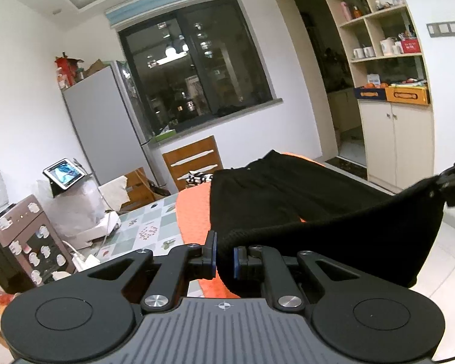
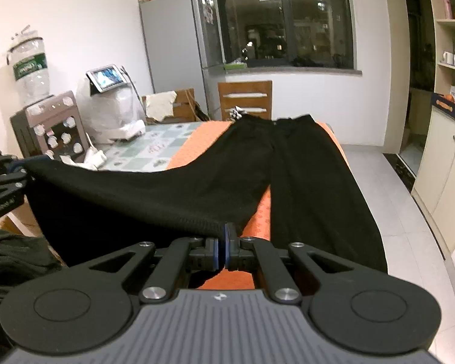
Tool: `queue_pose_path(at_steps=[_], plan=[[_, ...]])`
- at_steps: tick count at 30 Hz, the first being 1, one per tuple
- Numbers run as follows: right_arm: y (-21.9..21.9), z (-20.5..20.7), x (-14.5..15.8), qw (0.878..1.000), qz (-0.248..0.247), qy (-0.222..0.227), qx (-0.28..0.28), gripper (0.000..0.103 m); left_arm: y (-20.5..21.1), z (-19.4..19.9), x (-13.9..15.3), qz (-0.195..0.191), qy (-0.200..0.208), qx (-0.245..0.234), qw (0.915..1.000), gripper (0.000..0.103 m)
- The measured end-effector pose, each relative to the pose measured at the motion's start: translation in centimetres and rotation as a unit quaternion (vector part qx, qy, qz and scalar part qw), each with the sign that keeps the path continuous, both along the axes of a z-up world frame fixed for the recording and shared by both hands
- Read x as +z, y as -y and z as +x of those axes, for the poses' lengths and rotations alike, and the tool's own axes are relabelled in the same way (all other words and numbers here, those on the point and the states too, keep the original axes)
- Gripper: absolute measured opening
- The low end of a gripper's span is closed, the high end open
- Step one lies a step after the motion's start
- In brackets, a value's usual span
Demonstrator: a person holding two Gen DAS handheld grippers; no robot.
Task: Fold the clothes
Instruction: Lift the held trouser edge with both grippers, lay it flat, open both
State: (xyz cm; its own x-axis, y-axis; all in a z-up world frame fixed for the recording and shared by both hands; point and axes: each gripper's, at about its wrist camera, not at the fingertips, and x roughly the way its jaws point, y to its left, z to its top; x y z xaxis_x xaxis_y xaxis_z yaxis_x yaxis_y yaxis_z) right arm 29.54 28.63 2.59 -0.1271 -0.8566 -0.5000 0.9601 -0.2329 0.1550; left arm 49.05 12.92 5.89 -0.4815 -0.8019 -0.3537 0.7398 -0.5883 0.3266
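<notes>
Roughly mid first fold: one leg of the black trousers (image 2: 288, 163) is lifted at its hem, nothing is folded flat yet.

Waistband is seen at the far end by the wooden chair (image 2: 245, 97); the trousers are laid lengthwise on the orange cloth (image 2: 197, 142) covering the surface (image 2: 148, 148). The right-hand leg is flat, the other is raised off the cloth, its hem stretched between both tools. Left tongs (image 1: 225, 257) are clenched on one hem corner, fabric pinched between the blue pads; right tongs (image 2: 225, 250) are clamped on the other corner, nearly fully closed. Both are held above the near end, pointed slightly down toward the waistband. Judged remaining: leg onto leg or hem to waist, further folds, smoothing.
</notes>
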Motion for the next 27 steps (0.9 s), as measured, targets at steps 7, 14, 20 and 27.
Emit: queue_pose_path(at_steps=[7,14,20,27], plan=[[-2.4,0.6,5.2,0.997,-0.074,-0.02,-0.003,0.004,-1.6,0.9,1.4,-0.015,-0.015,0.0,0.9998,0.012],[-3.0,0.6,3.4,1.0,-0.029,-0.007,0.009,0.004,-2.6,1.7,-1.5,0.023,0.011,0.011,0.9996,0.012],[-3.1,1.9,-0.9,0.999,0.022,-0.006,0.025,0.007,-3.7,2.9,-6.9,0.064,0.078,0.01,0.9949,0.023],[-4.4,1.7,-6.1,0.994,0.106,0.023,0.032,0.023,-4.4,3.9,-11.5,0.164,0.12,0.008,0.9791,0.033]])
